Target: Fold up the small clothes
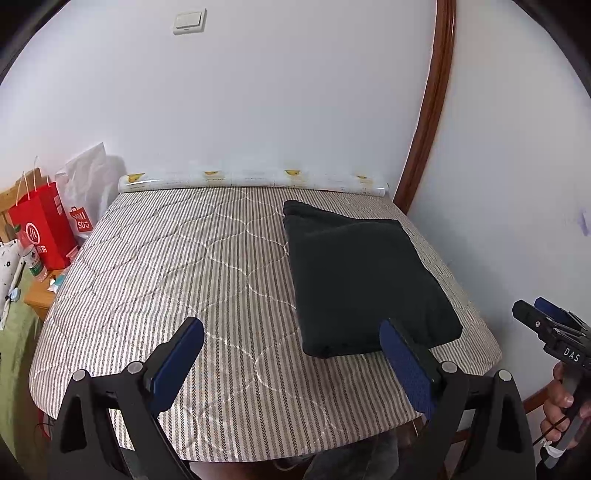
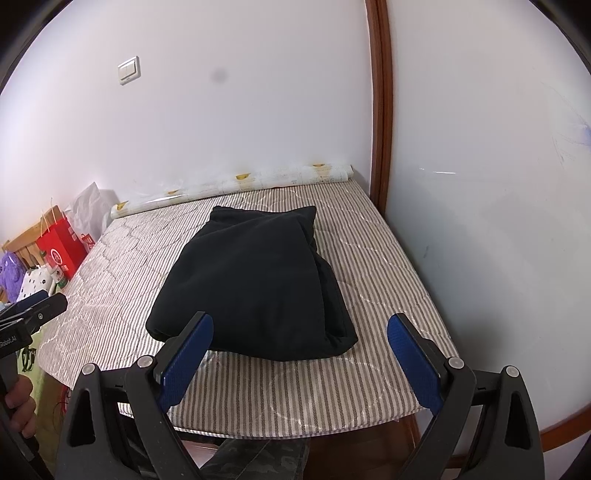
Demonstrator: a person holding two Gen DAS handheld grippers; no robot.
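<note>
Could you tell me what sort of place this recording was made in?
Probably a room in a home, perhaps a bedroom. A striped quilted pad covers the work surface, shopping bags crowd a wooden side table, and a wall switch sits on the plain white wall. A folded dark garment lies on the pad.

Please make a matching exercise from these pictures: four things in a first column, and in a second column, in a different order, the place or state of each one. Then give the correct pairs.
Things:
1. dark folded garment
2. red paper bag
3. patterned roll
4. left gripper

Places or states:
A. lies along the far edge of the striped surface, at the wall
B. open, holding nothing
C. stands off the left side of the striped surface
D. lies on the right part of the striped surface

Pairs: 1-D, 2-C, 3-A, 4-B
</note>
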